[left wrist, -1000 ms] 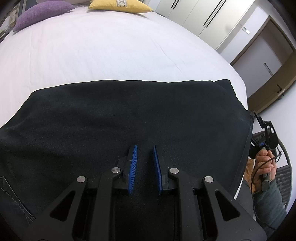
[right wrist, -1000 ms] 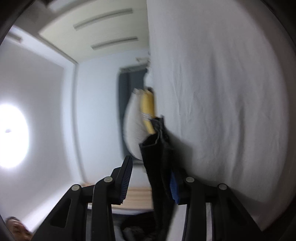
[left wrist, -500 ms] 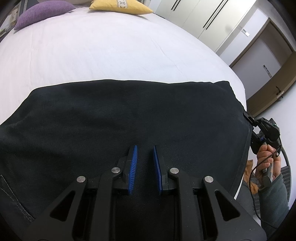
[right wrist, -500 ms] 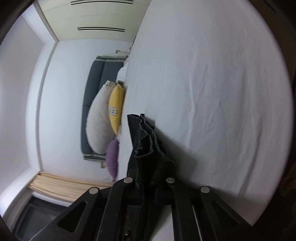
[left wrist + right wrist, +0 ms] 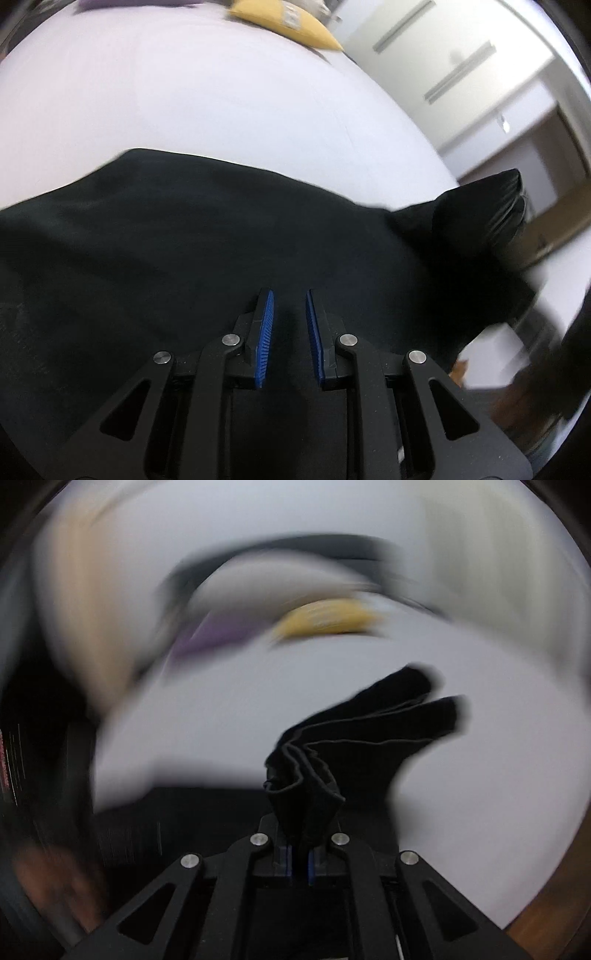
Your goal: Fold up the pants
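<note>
Black pants lie spread across the near part of a white bed. My left gripper hovers low over the middle of the cloth, its blue pads a little apart with nothing between them. The right end of the pants is lifted up off the bed. In the blurred right wrist view my right gripper is shut on a bunched edge of the pants, which fans out ahead of the fingers above the sheet.
A yellow pillow and a purple pillow lie at the far head of the bed. White wardrobe doors and a wooden door frame stand to the right. The bed edge is at the right.
My right gripper closed on the pants edge, then lifted it and swung round over the bed; the right end of the pants rose. The left view tilted and shifted.
</note>
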Action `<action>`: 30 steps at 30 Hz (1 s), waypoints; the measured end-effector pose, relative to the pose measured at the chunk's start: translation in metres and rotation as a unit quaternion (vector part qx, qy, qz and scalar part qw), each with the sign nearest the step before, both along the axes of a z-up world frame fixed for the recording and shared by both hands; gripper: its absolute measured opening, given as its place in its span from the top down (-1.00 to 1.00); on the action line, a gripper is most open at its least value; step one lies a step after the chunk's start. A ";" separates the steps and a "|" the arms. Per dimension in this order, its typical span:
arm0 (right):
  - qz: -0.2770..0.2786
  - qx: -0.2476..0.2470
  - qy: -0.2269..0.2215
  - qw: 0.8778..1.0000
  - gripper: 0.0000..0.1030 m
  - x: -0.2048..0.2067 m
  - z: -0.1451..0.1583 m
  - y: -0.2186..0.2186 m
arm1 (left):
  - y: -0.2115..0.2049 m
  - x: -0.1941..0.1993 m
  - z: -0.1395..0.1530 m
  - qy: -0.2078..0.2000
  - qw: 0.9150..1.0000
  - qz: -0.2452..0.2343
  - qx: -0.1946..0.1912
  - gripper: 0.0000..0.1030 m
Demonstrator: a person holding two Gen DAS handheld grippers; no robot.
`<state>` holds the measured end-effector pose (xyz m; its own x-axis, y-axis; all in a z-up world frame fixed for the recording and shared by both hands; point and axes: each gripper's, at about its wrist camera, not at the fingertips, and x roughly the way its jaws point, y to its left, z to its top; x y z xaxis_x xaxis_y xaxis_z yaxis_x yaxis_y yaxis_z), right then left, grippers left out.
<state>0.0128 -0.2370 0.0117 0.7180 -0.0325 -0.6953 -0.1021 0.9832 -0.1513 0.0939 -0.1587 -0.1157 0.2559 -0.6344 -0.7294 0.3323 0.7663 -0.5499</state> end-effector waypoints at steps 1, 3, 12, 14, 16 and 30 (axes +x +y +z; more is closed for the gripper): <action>0.035 -0.041 0.020 0.998 0.88 -0.002 -0.019 0.032 | 0.010 0.000 0.001 0.009 1.000 0.009 -0.011 0.66; 0.055 -0.055 0.034 0.996 0.89 -0.003 -0.038 0.065 | 0.023 0.000 0.003 0.022 0.999 0.020 -0.029 0.33; 0.041 -0.095 0.007 0.995 0.88 -0.013 -0.042 0.096 | 0.056 0.011 -0.003 0.083 0.988 0.054 -0.117 -0.86; 0.038 -0.107 -0.003 0.994 0.88 -0.016 -0.039 0.099 | 0.055 0.019 -0.007 0.100 0.986 0.047 -0.125 -0.86; 0.049 -0.119 -0.015 0.992 0.88 -0.017 -0.036 0.107 | 0.051 0.026 -0.010 0.117 0.985 0.028 -0.120 -0.86; 0.136 -0.137 0.003 0.981 0.88 -0.044 -0.058 0.164 | 0.080 0.050 -0.022 0.132 0.989 -0.038 -0.057 0.86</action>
